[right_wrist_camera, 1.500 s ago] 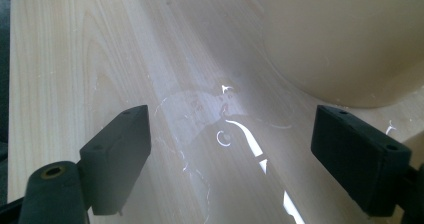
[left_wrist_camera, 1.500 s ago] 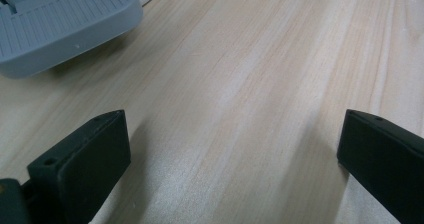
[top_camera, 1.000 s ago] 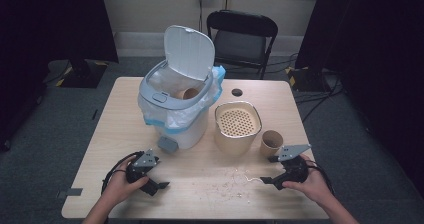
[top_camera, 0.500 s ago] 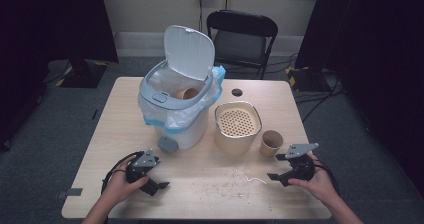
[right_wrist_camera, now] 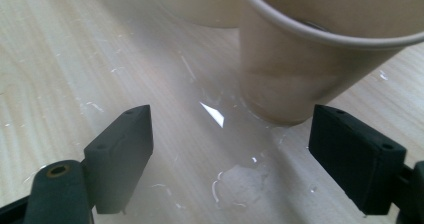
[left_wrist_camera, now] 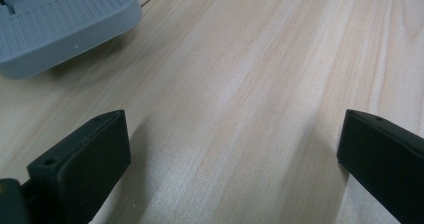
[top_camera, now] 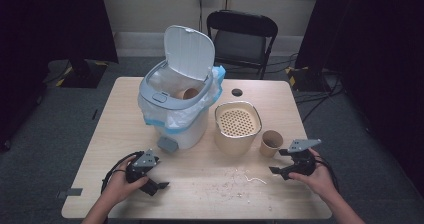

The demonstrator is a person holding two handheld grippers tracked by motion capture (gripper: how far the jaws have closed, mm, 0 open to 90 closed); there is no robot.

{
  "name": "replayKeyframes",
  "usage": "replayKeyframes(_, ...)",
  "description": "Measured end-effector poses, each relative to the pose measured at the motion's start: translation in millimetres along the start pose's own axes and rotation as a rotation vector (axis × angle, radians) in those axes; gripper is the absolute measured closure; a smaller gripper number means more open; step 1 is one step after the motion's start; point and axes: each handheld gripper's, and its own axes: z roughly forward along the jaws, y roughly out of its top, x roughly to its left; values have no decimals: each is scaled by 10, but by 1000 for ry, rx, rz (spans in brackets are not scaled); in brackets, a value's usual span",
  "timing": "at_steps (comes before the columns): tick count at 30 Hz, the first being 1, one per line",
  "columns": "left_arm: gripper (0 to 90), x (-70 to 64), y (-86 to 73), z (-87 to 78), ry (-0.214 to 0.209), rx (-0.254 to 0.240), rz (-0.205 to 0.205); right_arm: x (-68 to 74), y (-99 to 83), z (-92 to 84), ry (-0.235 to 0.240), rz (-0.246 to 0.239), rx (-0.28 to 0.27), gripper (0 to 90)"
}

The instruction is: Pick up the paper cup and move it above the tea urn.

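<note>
My left tongs [top_camera: 150,180] rest low on the desk [top_camera: 200,194], jaws spread wide and holding nothing; in the left gripper view bare wood lies between them, with the grey pedal [left_wrist_camera: 60,24] of the bin [top_camera: 175,114] just ahead. The bin is my landmark. It stands open, lid tipped back, a plastic liner folded over its rim, and one paper cup [top_camera: 189,92] already lies inside it.

To the right of the bin, close beside it, stands a round beige container with a perforated top [top_camera: 238,126]. Farther right of the bin, just past that container, stands the small paper cup [top_camera: 271,143], upright on the desk. This cup is the thing I am after.

My right tongs [top_camera: 284,170] sit right of the bin and nearest the cup, jaws released and apart. In the right gripper view the cup [right_wrist_camera: 310,64] stands just ahead and toward my right jaw, not yet between the two.

To do this well, I judge I should shift the right tongs so that the cup wall sits centred between the jaws, go forward low, and close gently on the lower half, since thin paper will crush or tip. Then I lift it well clear before carrying it toward the bin.

The perforated container stands in the straight path from cup to bin, so I must pass over it. A wet patch [right_wrist_camera: 235,176] and scattered scraps [top_camera: 245,176] lie on the desk before the cup; its base may slide.
</note>
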Motion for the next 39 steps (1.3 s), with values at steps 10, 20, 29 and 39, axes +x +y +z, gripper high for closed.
replayKeyframes(10, 0, -1, -1, 1, -3, -4, -3, -104, 2, 104, -33, 38, -3, 145)
replayKeyframes(20, 0, 0, -2, 0, -4, -4, -2, -191, 25, 158, -63, 73, -45, 164)
replayKeyframes(29, 0, 2, -3, 0, -6, -3, -1, -216, 85, 206, -68, 94, -62, 188)
replayKeyframes(39, 0, 3, -4, -2, -9, -2, 0, -229, 104, 272, -73, 106, -91, 244)
